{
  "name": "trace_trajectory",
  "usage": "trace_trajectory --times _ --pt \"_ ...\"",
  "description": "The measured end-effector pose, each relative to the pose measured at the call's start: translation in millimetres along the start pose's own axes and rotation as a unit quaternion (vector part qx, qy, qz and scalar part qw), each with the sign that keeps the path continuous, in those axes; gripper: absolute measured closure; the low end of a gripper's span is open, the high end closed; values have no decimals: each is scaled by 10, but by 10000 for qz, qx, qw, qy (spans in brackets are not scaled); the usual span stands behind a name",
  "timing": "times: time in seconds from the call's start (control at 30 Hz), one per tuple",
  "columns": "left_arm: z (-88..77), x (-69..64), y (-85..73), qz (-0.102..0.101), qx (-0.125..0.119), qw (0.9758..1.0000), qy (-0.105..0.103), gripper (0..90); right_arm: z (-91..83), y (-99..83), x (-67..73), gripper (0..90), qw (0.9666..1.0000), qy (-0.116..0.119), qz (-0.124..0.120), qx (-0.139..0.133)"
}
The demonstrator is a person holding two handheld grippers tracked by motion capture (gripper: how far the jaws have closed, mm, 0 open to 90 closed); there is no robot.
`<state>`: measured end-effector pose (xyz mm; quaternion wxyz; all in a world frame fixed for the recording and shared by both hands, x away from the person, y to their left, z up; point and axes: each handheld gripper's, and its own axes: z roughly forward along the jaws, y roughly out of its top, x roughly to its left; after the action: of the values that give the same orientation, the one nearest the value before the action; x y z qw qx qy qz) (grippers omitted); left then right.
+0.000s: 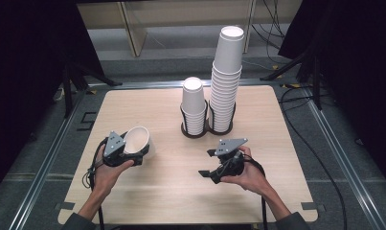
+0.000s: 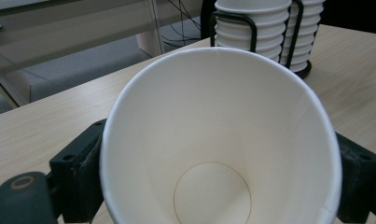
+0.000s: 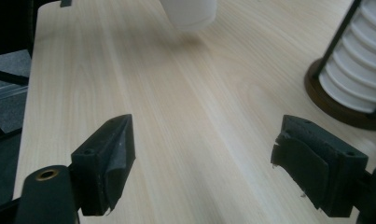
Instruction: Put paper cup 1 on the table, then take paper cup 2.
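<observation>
While the left gripper [image 1: 133, 155] holds a single white paper cup [image 1: 139, 140] with its jaws pressed against the cup's opposite sides, the cup sits tilted over the left part of the counter [image 1: 166, 191], mouth turned back toward the person, so the left gripper view looks straight down into its bare inside [image 2: 213, 154] to the round base. That sideways clasp seems chosen to carry a light, easily crushed cup without folding its wall. The right gripper [image 1: 210, 165] hangs over the right middle of the counter with its jaws spread wide and nothing between them, apparently kept free for whatever the cup needs next. Two stacks of cups stand in a dark wire holder [image 1: 196, 130] at the far middle of the counter, a short stack [image 1: 194, 103] beside a tall stack [image 1: 226, 72]; the wire uprights likely keep the towers from toppling. How firmly the pads bite cannot be read, since the cup's own wall hides the contact. In the right gripper view the held cup [image 3: 189, 11] is cut off at the top edge and the holder's base [image 3: 339, 100] runs off to the right.
</observation>
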<state>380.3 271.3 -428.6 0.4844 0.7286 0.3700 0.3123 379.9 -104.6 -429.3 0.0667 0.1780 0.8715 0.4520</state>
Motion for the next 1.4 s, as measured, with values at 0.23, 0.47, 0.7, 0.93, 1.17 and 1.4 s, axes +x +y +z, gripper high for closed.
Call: trace_trajectory --times 0.23,0.47,0.7,0.93,1.17,1.4 --pt "131 113 12 -86 57 9998 143 117 -60 -120 -40 195 9998 -117 143 20" --pt "239 206 -25 -217 187 9993 229 115 -62 -190 -46 191 9996 -171 179 117" --pt "339 281 -33 -318 213 9990 213 113 -41 -193 -31 191 9996 -164 131 191" --pt "497 342 -22 -331 331 9987 195 111 -8 -191 -34 190 9996 -119 118 239" --pt "679 365 -46 -317 325 9988 203 110 -9 -215 -41 192 9996 -89 114 259" --pt "751 342 -13 -172 444 9987 205 100 -10 -214 -42 192 9995 -80 100 272"
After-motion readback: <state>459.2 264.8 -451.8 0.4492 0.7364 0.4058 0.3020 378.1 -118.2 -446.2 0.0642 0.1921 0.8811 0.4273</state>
